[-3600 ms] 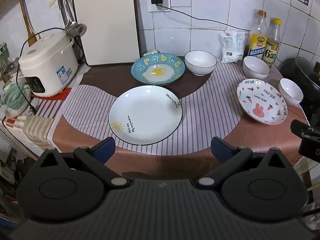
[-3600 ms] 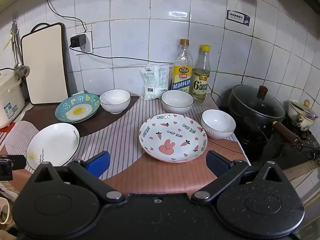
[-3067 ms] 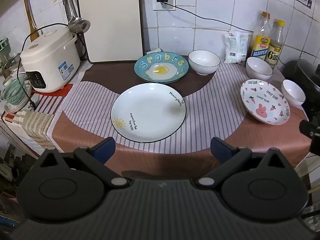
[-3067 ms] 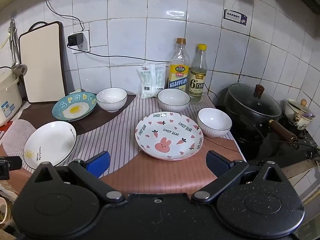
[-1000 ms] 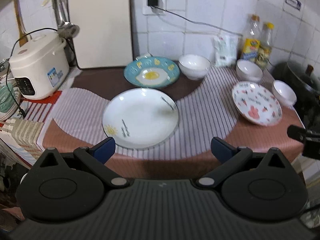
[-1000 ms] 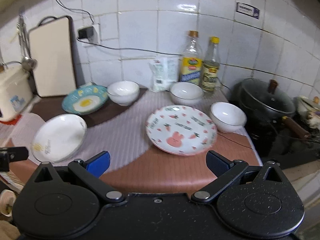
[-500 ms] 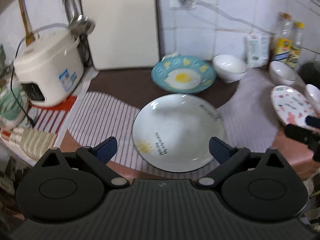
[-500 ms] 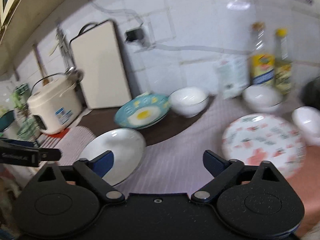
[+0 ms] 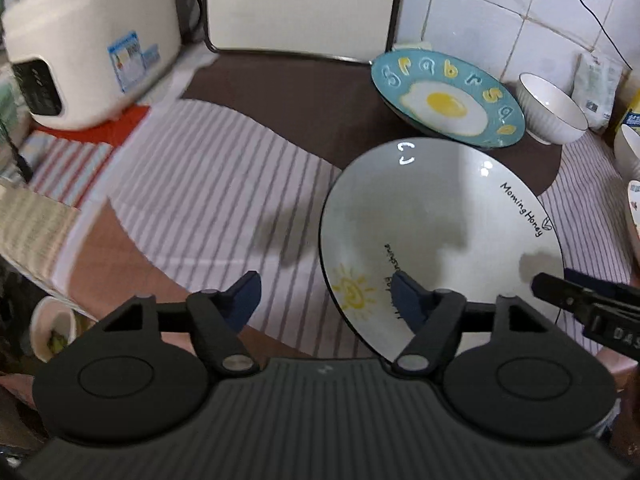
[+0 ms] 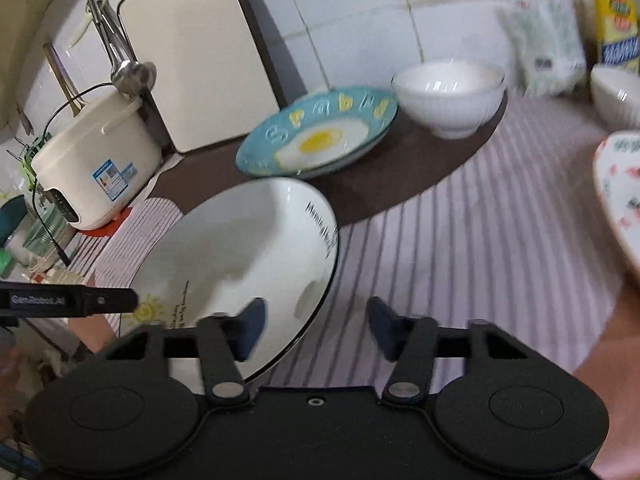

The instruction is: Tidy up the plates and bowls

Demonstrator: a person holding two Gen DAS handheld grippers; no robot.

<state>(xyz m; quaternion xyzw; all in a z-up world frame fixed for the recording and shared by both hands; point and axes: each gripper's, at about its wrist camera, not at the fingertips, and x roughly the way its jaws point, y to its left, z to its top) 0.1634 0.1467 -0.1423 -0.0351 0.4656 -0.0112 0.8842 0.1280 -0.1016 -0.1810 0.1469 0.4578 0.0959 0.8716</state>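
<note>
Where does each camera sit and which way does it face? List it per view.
Left wrist: on the left gripper, low over the white plate's left rim, facing the rice cooker; right gripper intrudes at right.
Right wrist: on the right gripper, at that plate's right rim, facing the egg plate; left gripper intrudes at left.
Shared: both plates, rice cooker.

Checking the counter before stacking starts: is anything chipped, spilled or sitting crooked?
Nothing stands out. The white sun plate lies flat on the striped mat, the blue egg plate and white bowl sit upright behind it, with no chips or spills visible, though the view is blurred.
</note>
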